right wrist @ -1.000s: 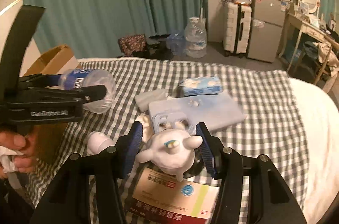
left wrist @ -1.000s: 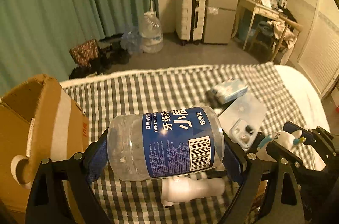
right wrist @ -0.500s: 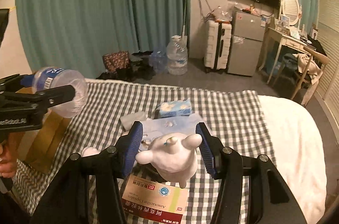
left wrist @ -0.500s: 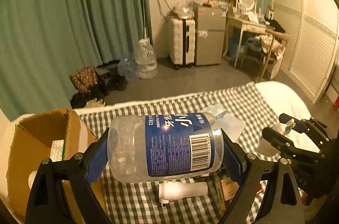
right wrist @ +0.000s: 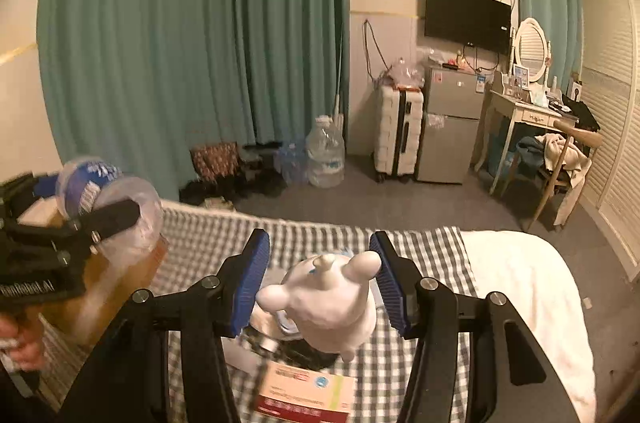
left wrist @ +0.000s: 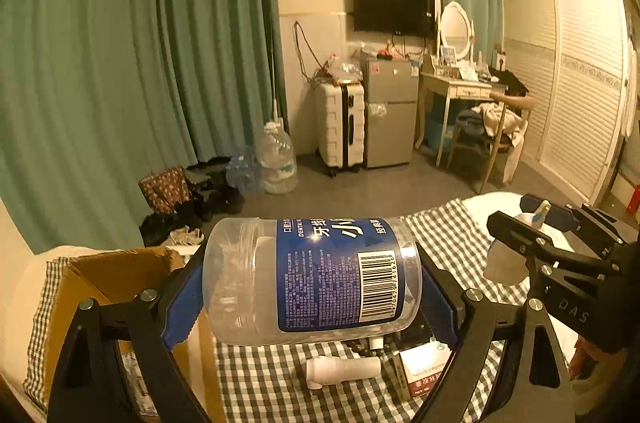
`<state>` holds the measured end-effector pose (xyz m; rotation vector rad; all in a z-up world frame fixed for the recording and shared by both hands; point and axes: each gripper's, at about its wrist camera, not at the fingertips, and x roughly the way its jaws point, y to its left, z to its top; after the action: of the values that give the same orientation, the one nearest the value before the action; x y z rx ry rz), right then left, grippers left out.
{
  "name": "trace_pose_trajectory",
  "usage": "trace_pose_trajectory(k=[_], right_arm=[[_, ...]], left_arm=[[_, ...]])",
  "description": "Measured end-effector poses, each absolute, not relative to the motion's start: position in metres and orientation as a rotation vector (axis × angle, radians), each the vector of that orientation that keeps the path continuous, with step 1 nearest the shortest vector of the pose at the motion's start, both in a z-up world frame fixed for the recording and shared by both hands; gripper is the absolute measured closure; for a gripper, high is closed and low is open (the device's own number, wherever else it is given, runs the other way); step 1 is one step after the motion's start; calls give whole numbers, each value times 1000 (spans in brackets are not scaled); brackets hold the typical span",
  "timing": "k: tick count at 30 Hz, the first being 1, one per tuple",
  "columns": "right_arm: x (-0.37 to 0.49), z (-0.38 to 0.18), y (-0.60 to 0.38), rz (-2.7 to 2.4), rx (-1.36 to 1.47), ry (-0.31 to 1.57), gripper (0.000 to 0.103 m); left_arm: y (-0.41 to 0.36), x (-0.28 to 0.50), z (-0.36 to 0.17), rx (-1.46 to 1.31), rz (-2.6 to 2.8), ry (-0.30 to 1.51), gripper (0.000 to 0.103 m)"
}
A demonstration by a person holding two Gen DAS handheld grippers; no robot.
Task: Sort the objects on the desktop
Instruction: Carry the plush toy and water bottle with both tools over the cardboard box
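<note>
My left gripper (left wrist: 310, 293) is shut on a clear plastic jar with a blue label (left wrist: 312, 279), held sideways between the blue pads, high above the checked cloth (left wrist: 264, 375). The jar (right wrist: 108, 199) and the left gripper (right wrist: 60, 243) also show at the left of the right wrist view, over the cardboard box (right wrist: 104, 287). My right gripper (right wrist: 318, 287) is shut on a white figurine with rounded ears (right wrist: 324, 301), lifted above the cloth. The figurine (left wrist: 508, 259) also shows at the right of the left wrist view. The open cardboard box (left wrist: 116, 271) stands at lower left.
On the checked cloth (right wrist: 420, 255) lie a white tube-shaped piece (left wrist: 342, 369), a red and white medicine carton (right wrist: 304, 393) and a dark object under the figurine. Beyond the bed are green curtains, a water jug (left wrist: 276, 159), a suitcase (left wrist: 340, 127) and a small fridge.
Both grippers have risen with their loads and tilted upward, so more of the room and less of the cloth shows. The cardboard box now sits lower in the left wrist view.
</note>
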<state>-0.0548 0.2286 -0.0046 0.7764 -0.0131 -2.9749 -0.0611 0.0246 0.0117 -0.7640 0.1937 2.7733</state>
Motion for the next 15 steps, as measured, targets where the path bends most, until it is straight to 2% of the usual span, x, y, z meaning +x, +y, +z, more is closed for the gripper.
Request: trace_pose_trajectory(k=[10, 15], right_arm=[[-47, 31, 199, -2984, 671, -15, 51], [-43, 42, 176, -2966, 634, 23, 51]], left_arm=[[-12, -40, 45, -655, 2860, 158, 10], [-29, -38, 47, -653, 2935, 217, 10]])
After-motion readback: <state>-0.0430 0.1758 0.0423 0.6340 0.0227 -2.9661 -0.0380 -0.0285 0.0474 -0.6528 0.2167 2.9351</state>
